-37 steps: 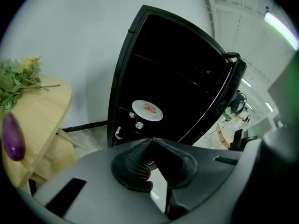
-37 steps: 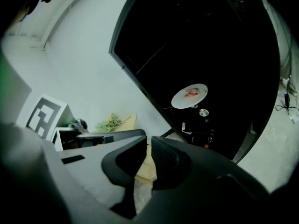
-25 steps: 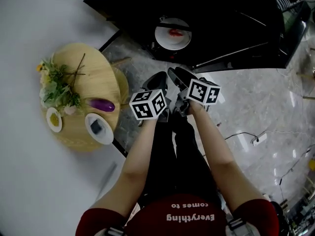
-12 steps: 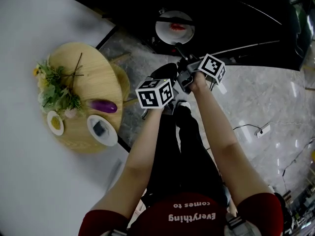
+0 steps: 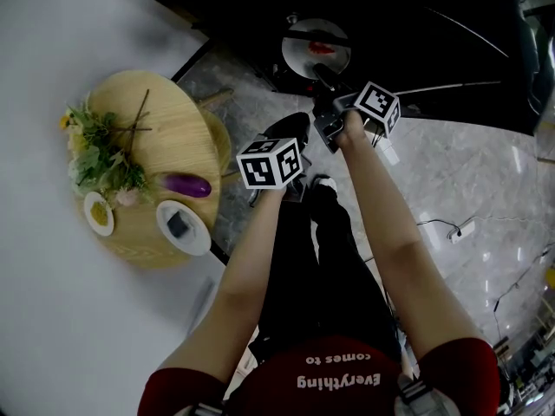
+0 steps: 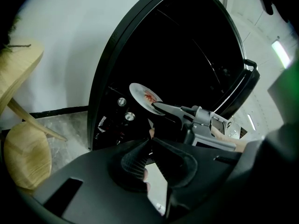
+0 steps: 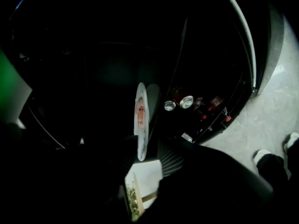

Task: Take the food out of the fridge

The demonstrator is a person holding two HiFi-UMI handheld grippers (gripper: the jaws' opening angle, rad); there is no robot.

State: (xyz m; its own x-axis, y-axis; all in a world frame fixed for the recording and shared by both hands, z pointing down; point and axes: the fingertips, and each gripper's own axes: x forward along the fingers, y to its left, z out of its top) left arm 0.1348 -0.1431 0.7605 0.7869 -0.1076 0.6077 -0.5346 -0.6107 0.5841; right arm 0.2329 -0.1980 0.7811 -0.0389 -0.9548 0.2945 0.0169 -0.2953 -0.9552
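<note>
The right gripper point(image 7: 145, 158) has its fingers point(image 7: 170, 160) standing apart, having just been closing. The near rim of the white plate point(image 7: 140, 125) sits in the gap between them (seen edge-on, closer to the darker finger, with a strip of light between the rim and the ribbed one). The plate is not clamped. A reddish piece of food point(image 7: 140, 111) lies on the plate just beyond the fingertips, toward its middle. The plate is inside the open black fridge point(image 5: 416, 24), and drink cans point(image 7: 186, 101) sit below it with their ends facing out.

The left gripper point(image 6: 149, 143) hangs back from the fridge, well short of the plate, with its fingers point(image 6: 133, 160) pressed together on nothing.

Off to the person's left stands a round wooden counter point(image 5: 165, 120). An eggplant point(image 5: 188, 185) lies near the edge closest to the person's legs. A dish point(image 5: 182, 226) with something dark on it sits just beside the eggplant at that same edge. A small saucer point(image 5: 99, 213) and a bunch of greens point(image 5: 100, 150) line the far left edge.
</note>
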